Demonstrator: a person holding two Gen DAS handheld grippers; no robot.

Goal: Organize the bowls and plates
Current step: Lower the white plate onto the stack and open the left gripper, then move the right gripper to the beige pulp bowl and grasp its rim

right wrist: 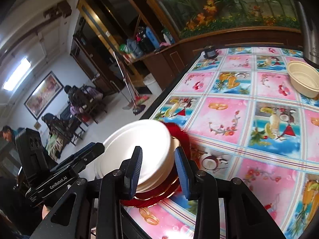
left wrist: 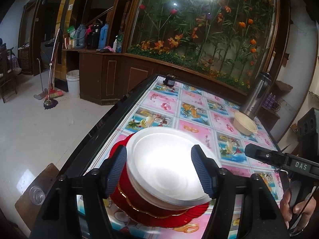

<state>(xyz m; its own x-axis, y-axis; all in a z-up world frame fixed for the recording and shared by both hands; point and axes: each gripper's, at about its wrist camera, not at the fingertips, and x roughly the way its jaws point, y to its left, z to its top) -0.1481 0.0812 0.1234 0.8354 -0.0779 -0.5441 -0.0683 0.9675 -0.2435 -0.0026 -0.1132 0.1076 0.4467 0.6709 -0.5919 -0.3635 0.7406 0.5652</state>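
Near the worktop's left edge, a stack of white bowls sits on red plates, which lie flat on the patterned worktop close to its dark rim. From its own camera, the left claw is spread wide, with its ribbed blue pads either side of the bowl stack and seemingly not touching it. The right claw is also parted, one pad over the top bowl and the other just beyond its rim, pinching nothing that I can see. A beige bowl stands well apart toward the far right edge, just beside a steel flask. The step in hand is probably settling the white stack or going for the beige bowl. To do it well, keep the stack centred on the plates and lift away straight, since a sideways nudge could slide everything over the near rim. Open room lies across the middle of the worktop, giving a free path to the beige bowl; the flask beside it calls for care.
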